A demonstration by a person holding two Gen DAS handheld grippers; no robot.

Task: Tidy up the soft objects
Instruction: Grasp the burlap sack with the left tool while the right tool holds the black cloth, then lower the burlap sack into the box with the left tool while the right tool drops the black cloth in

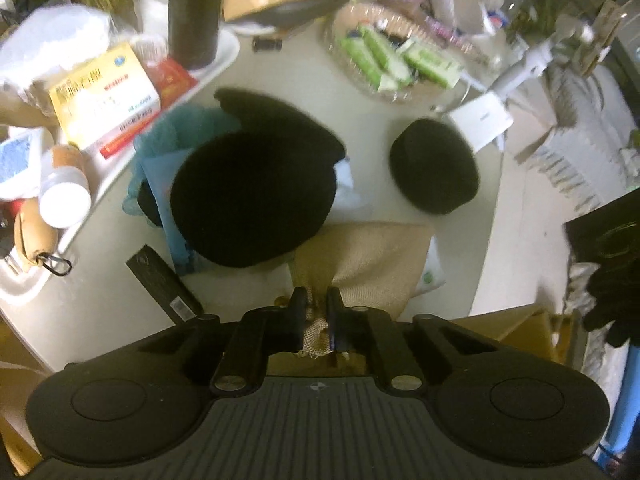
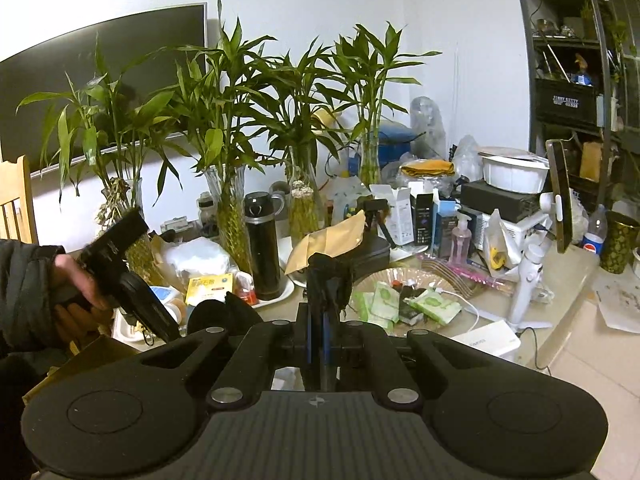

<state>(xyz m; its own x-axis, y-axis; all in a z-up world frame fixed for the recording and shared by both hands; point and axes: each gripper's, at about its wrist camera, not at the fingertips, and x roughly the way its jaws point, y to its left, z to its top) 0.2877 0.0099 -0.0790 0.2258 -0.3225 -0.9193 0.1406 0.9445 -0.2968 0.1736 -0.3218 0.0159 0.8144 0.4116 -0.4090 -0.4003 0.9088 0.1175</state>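
Note:
My left gripper (image 1: 317, 300) is shut on the near edge of a tan burlap cloth (image 1: 372, 264) that lies on the white table (image 1: 432, 236). Beyond it sits a big black soft hat (image 1: 256, 196) on a blue packet and teal mesh (image 1: 176, 132). A smaller black round cap (image 1: 434, 166) lies to the right. My right gripper (image 2: 324, 280) is shut on a black glove (image 2: 330, 276), held up above the table; the glove also shows at the right edge of the left wrist view (image 1: 616, 304). The left gripper shows at the left in the right wrist view (image 2: 132, 284).
A yellow medicine box (image 1: 108, 96), a white bottle (image 1: 64, 188) and a black flask (image 1: 194, 12) stand on a tray at the left. A glass dish of green packets (image 1: 396, 60) sits behind. A black slim box (image 1: 164, 284) lies near. Bamboo vases (image 2: 232, 216) line the back.

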